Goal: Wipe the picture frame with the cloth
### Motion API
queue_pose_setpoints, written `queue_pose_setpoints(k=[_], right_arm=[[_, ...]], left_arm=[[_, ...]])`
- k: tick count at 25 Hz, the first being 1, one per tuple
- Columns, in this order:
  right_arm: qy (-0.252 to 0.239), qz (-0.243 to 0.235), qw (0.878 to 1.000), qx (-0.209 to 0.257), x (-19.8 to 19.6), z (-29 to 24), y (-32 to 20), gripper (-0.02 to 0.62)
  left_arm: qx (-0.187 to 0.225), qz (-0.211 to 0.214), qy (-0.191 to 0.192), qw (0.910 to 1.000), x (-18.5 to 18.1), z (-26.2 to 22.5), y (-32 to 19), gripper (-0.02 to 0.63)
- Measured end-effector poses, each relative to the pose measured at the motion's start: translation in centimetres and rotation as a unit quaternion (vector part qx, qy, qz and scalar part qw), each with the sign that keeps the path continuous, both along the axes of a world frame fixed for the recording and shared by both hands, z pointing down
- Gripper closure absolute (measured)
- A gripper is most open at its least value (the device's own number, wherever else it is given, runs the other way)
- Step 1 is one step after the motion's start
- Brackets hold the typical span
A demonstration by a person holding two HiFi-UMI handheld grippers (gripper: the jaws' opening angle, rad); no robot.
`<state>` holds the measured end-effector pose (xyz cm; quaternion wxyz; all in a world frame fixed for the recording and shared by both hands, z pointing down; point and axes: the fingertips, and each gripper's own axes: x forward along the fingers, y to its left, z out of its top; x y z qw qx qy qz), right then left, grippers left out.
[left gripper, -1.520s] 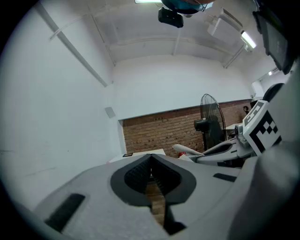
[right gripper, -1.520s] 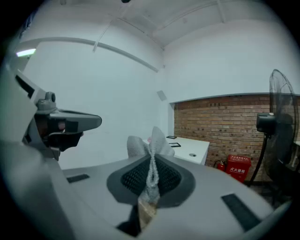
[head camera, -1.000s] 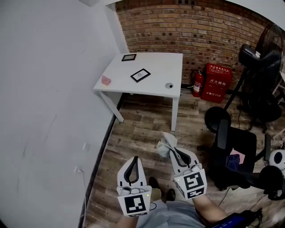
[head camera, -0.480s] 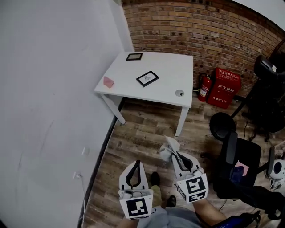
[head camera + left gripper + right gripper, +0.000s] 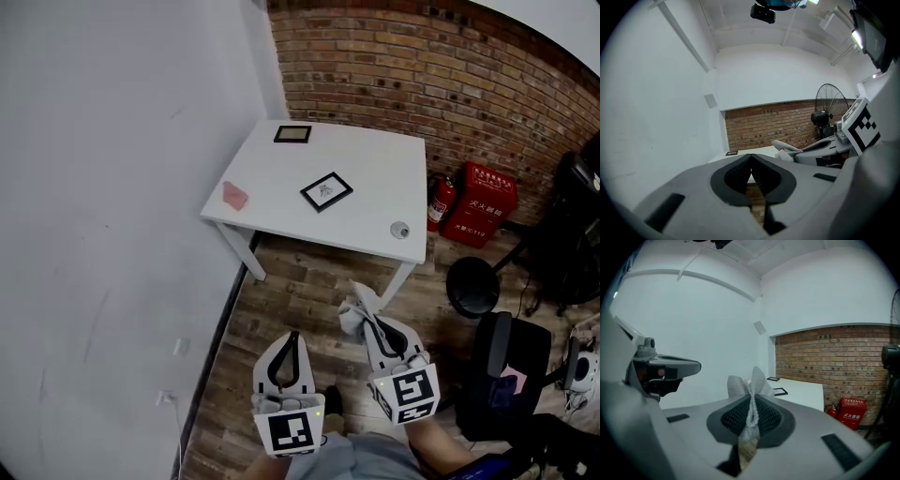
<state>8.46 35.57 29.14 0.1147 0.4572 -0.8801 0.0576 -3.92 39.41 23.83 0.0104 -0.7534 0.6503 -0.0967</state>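
Note:
A white table point(image 5: 281, 187) stands ahead against the wall, well away from both grippers. On it lie a black picture frame point(image 5: 326, 191) near the middle and a second, smaller frame point(image 5: 292, 134) at the far edge. My right gripper point(image 5: 360, 307) is shut on a grey-white cloth point(image 5: 354, 305), whose folds stick up past the fingertips point(image 5: 751, 383). My left gripper point(image 5: 292, 339) is shut with nothing in it, low beside the right one. Both are held over the wooden floor near my body.
A pink object point(image 5: 234, 196) lies at the table's left edge and a small round thing point(image 5: 400, 229) near its right front corner. A red fire-extinguisher box point(image 5: 486, 204) and an extinguisher point(image 5: 440, 201) stand by the brick wall. A black office chair point(image 5: 502, 370) is at my right.
The view has moved closer to the table, which now sits lower and larger in the head view. Both grippers stay in the same pose, the cloth still held.

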Motion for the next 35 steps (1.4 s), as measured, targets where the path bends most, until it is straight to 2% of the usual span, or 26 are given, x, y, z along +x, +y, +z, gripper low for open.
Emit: queue_pose_setpoints(k=[7,13,21,29,32,35], right_arm=[[-0.001,0.016,0.999,0.030,-2.8,-2.3,-4.3,0.569],[0.001,0.023,0.999,0.045,-4.1,-3.3,-6.3,0.569],[0.005,0.034,0.999,0.042,-3.7,-2.6,-8.2,0.569],[-0.005,0.041,0.998,0.037,-2.5,-1.9,-11.6,0.569],[-0.005,0.039,0.999,0.034,-1.8,-1.2,-13.7,0.569],[-0.002,0.033,0.999,0.027,-1.1,-0.8,-16.4,0.568]], left_arm=[[0.030,0.018,-0.003,0.9994,-2.8,-2.5,-4.7,0.597],[0.051,0.034,-0.025,0.9978,-4.3,-2.2,-6.8,0.597],[0.028,0.040,0.008,0.9988,-3.7,-1.2,-8.7,0.597],[0.015,0.051,-0.011,0.9985,-2.4,0.3,-12.0,0.597],[0.012,0.051,-0.024,0.9983,-2.2,1.7,-13.8,0.597],[0.000,0.044,-0.023,0.9988,-1.7,2.4,-16.2,0.597]])
